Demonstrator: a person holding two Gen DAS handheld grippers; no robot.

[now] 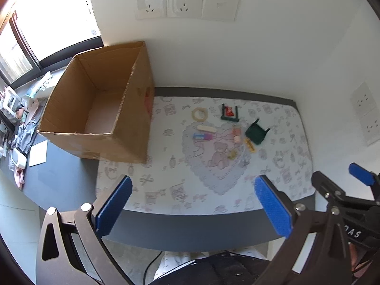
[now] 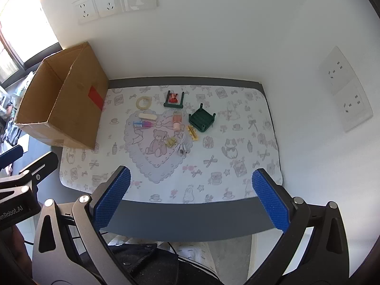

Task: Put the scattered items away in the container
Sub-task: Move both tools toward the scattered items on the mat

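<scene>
Here, scattered toys (image 2: 175, 118) lie well beyond both wide-open, empty grippers, left gripper (image 1: 193, 204) and right gripper (image 2: 191, 197), hovering beside the cardboard box (image 1: 99, 109).

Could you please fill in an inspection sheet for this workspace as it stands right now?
Surface: grey desk under a printed mat with a heart and bear design.
Job's things: open cardboard box at the left looks empty; tape ring, two green stools, cream bar, pink bottle, blue-pink item, yellow pieces all loose on the mat.
Clutter: assorted items left of the box.
Grippers: left gripper and right gripper open, empty, above the near edge.
Cables: white cable on the mat.
Surroundings: wall sockets, window.
</scene>
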